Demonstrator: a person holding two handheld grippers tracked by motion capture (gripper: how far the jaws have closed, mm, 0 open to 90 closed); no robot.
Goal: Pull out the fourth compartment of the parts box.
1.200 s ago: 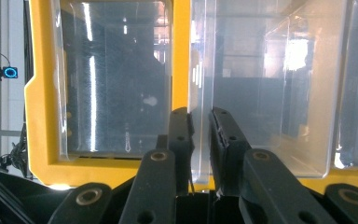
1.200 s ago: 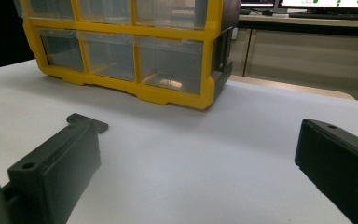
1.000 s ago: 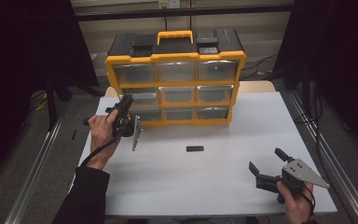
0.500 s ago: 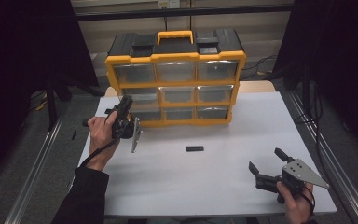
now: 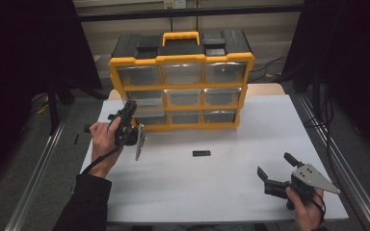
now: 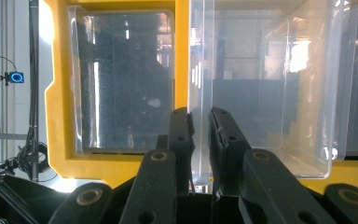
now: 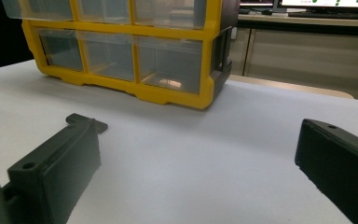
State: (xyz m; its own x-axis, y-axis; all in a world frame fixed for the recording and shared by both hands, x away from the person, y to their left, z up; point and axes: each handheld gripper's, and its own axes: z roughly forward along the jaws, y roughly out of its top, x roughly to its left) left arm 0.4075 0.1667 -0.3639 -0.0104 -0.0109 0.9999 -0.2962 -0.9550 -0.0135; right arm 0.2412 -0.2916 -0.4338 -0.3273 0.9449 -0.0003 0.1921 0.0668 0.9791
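Note:
A yellow and black drawer organizer (image 5: 181,58) stands at the back of the white table (image 5: 197,192). My left gripper (image 5: 134,110), turned on its side, is at the organizer's left column. Its jaws are shut on the front wall of a clear plastic drawer (image 6: 261,93), which sticks out a little from the yellow frame (image 6: 56,116). In the left gripper view the left gripper (image 6: 200,119) pinches that thin clear wall between its pads. My right gripper (image 5: 274,169) rests low at the table's front right with its jaws open and nothing between them. A small black block (image 5: 201,153) lies mid-table.
Dark curtains hang on both sides of the table. Metal rails run along the left and right table edges. In the right gripper view the organizer's bottom row (image 7: 168,70) lies ahead of the right gripper (image 7: 196,128) across bare white surface.

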